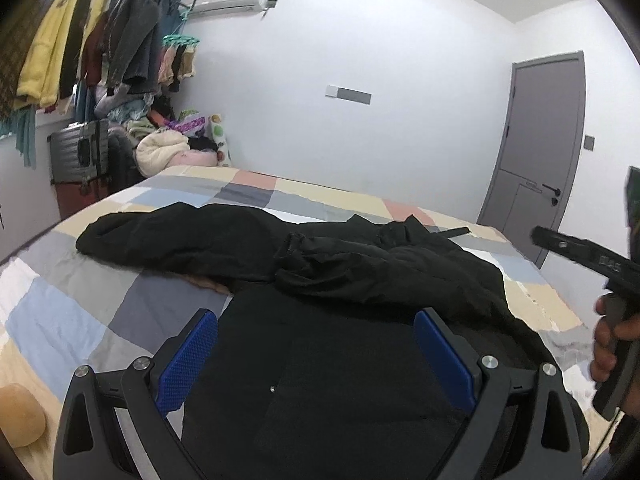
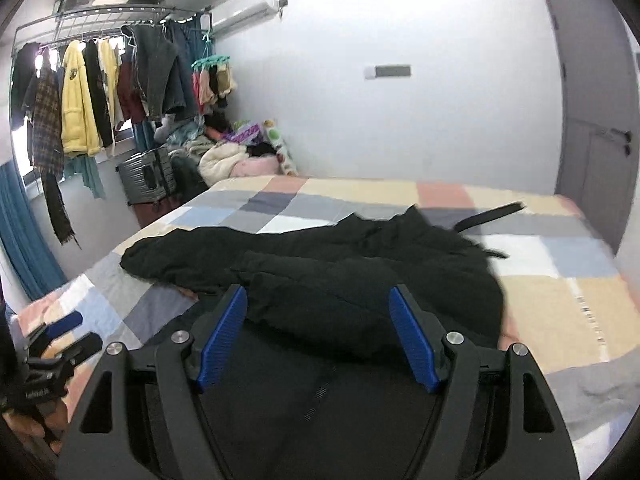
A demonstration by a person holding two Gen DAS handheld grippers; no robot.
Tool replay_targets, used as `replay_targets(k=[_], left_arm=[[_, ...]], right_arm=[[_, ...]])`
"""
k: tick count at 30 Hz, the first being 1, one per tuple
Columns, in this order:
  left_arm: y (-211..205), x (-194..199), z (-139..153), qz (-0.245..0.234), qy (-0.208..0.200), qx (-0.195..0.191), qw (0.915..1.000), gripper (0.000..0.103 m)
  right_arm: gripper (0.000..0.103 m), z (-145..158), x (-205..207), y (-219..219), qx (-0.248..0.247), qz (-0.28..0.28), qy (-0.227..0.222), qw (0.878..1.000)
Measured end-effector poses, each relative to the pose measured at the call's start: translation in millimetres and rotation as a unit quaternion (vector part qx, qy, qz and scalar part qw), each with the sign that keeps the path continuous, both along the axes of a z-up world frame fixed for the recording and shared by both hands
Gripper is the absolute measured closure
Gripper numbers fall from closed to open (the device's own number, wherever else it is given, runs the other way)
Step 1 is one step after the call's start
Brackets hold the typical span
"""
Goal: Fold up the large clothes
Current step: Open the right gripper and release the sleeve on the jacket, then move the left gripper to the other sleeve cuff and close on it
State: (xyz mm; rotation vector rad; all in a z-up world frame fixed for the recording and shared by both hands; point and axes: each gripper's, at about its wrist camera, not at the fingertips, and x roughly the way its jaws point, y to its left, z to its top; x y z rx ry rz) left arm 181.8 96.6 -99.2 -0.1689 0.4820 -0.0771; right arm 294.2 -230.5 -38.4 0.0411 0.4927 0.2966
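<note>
A large black coat (image 1: 320, 264) lies spread and rumpled on the checked bedspread (image 1: 80, 312); it also shows in the right wrist view (image 2: 340, 264). One sleeve reaches left, and a black belt strap (image 2: 492, 214) trails off to the far right. My left gripper (image 1: 316, 320) is open and empty, hovering over the coat's near hem. My right gripper (image 2: 318, 300) is open and empty above the coat's near part. The right gripper's body appears at the right edge of the left wrist view (image 1: 580, 256), held by a hand.
A clothes rack (image 2: 100, 80) with hanging garments stands at the back left, above a grey suitcase (image 2: 148, 176) and a pile of clothes (image 2: 236, 156). A grey door (image 1: 536, 140) is on the right wall. An orange object (image 1: 20, 416) lies at the near left.
</note>
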Motion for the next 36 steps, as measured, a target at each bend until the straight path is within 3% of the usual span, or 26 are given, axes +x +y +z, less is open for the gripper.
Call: replay_targets(k=[7,24,27,33,36], left_arm=[[-14,-7,5,-0.014,-0.011,-0.017,0.9997,0.003],[-10,3,7,0.009,0.010,-0.009,0.9999,0.003],[2,12,17,0.026,0.012,-0.006,0.9996,0.003],[46,41,27,0.024,0.042,-0.069,0.9964,0.003],[74,50,29,0.030,0.054,-0.077,0.9952,0.003]], right_arm=[[0.029,7,-58,-24,-0.008,-0.010,-0.043,0.999],[0.024,-38,-128,-56,0.000,-0.035,-0.003,0.999],[0.023,-42,-124,-58,0.005,-0.043,0.000,0.999],[0.023,-49,-121,-60,0.011,-0.050,-0.001,0.999],[0.023,-48,-120,-61,0.019,-0.054,-0.007,0.998]])
